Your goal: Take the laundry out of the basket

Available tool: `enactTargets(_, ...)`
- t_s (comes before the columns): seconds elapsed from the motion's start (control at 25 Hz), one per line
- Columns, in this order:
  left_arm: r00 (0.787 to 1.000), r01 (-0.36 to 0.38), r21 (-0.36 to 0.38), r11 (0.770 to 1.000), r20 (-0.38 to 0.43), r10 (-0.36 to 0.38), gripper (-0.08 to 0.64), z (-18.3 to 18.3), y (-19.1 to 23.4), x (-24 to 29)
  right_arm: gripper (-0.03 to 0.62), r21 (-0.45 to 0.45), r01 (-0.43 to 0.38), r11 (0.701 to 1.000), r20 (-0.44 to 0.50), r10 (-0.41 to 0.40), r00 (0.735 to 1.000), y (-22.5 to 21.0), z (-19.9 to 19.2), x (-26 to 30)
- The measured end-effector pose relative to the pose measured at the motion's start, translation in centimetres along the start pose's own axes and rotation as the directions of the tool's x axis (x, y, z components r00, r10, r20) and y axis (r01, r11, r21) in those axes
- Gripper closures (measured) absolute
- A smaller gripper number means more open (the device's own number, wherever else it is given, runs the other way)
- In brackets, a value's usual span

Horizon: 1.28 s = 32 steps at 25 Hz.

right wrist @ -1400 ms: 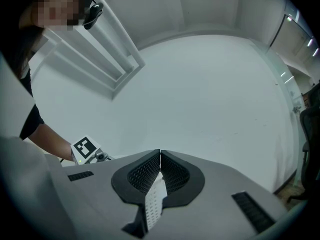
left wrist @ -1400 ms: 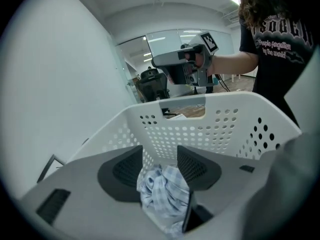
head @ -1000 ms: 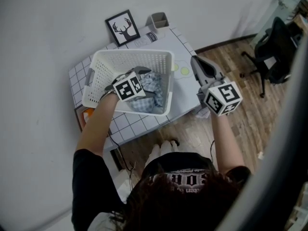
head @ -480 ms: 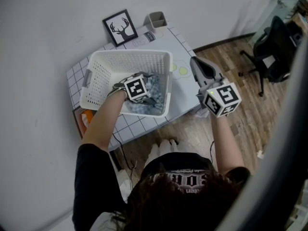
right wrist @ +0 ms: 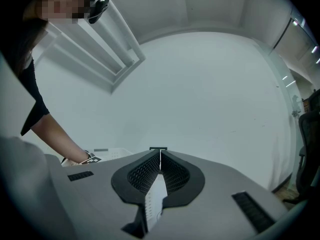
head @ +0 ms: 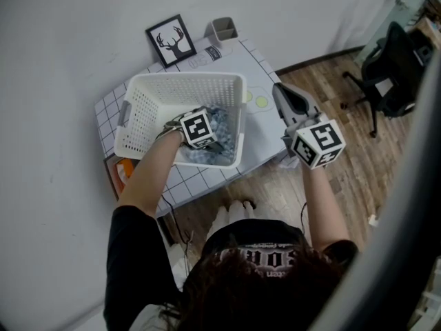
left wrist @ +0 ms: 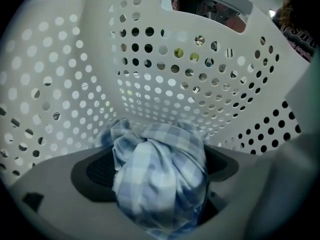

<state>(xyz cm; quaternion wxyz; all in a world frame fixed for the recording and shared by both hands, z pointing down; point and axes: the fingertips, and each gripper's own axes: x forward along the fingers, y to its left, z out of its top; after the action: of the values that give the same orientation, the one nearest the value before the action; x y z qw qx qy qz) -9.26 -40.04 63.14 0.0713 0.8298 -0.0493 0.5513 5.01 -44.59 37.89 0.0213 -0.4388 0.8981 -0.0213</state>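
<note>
A white perforated laundry basket (head: 182, 81) stands on the grid-patterned table (head: 200, 178). A blue and white checked cloth (head: 222, 124) lies bunched in its near right corner. My left gripper (head: 215, 142) reaches down into the basket onto that cloth. In the left gripper view the jaws stand wide, and the checked cloth (left wrist: 160, 174) fills the gap between the two dark pads (left wrist: 95, 171). The basket wall (left wrist: 200, 69) rises just beyond. My right gripper (head: 280, 89) hovers right of the basket above the table's edge, jaws together (right wrist: 160, 152), holding nothing.
A framed deer picture (head: 170, 40) and a grey cup (head: 224, 28) stand at the table's far edge by the wall. Green dots (head: 262, 102) mark the tabletop right of the basket. An office chair (head: 396, 67) stands on the wood floor at far right.
My left gripper has moved right and down into the basket onto the checked cloth. The right gripper has stayed nearly still.
</note>
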Motion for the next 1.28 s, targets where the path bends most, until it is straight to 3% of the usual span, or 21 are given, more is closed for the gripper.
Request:
enactTargets(0.36,1.0,-0.009,0.046,0.999,0.026,0.008,0.238,0.9,0.0,-1.5,0.563,-0.003,0.007,1.0,0.007,-0.007,1.0,-0.1,0.3,-0.6)
enactTargets(0.56,0.998,-0.029,0.013,1.0,0.059,0.028,0.345,1.0,0.4,-3.0,0.563,-0.026,0.01,1.0,-0.02,-0.011,1.0,0.3,-0.1,-0.8)
enactTargets(0.84,0.995,-0.076,0.018,0.997,0.059,0.075,0.382,0.7,1.0,-4.5,0.563,-0.043,0.014,0.999,-0.043,-0.016,0.999,0.6,-0.9,-1.4)
enactTargets(1.04,0.989,-0.091,-0.023,0.996,0.115,0.093,0.394,1.1,1.3,-5.8,0.563,-0.055,0.003,0.998,-0.058,-0.007,0.998,1.4,-1.1,-1.3)
enactTargets(1.28,0.989,-0.094,-0.033,0.995,0.114,0.098,0.403,1.6,0.8,-7.2,0.563,-0.063,-0.031,0.998,-0.056,0.028,0.998,3.1,-0.5,-0.6)
